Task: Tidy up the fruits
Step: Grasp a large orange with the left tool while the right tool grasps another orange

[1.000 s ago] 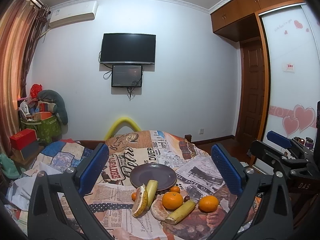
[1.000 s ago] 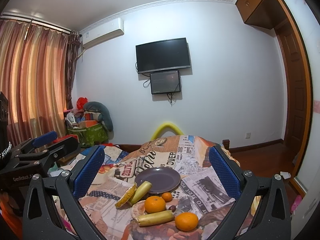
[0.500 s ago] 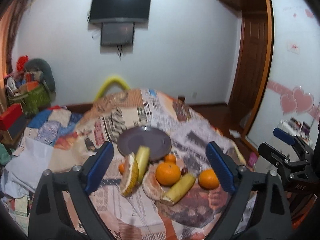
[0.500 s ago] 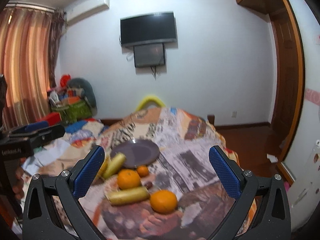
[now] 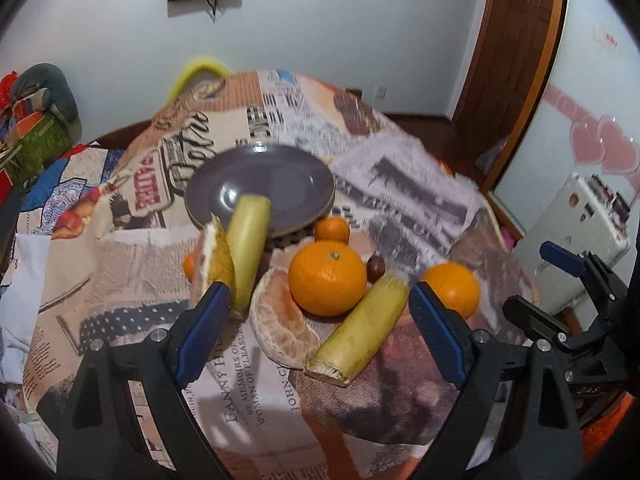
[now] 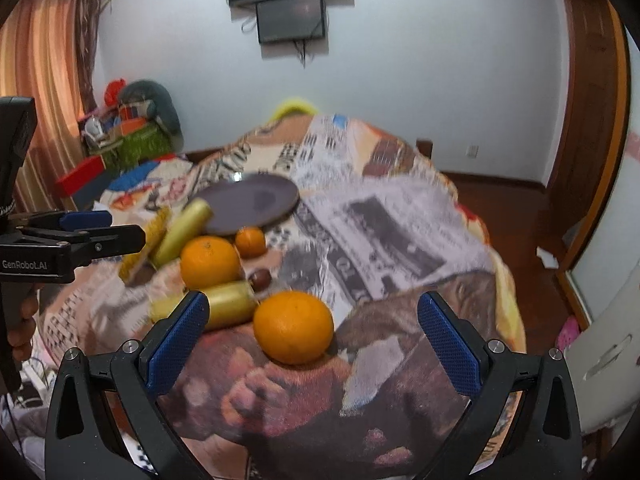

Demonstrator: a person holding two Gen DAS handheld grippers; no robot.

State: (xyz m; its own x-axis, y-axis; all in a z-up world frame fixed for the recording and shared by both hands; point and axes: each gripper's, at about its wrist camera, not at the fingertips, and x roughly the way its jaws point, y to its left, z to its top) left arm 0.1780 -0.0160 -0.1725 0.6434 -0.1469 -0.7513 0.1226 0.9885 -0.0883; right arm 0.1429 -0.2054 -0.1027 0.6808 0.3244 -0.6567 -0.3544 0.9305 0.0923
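Tabletop [image 5: 400, 184]: plate [image 5: 288, 184] at 12 o'clock; 2 bananas, 4 oranges, 2 pomelo pieces, 1 brown fruit. Left tool [image 5: 316, 316], right tool [image 6: 312, 328]: wide open, empty.

The left tool [image 5: 318, 326] hangs over the desk [image 5: 408, 196] with its blue pads wide apart and nothing between them. Ahead lie a large orange [image 5: 327, 278], a banana piece [image 5: 360, 332] touching it, and a peeled citrus segment [image 5: 280, 320]. A purple plate [image 5: 296, 184] sits farther back, another banana piece [image 5: 250, 240] resting on its rim.
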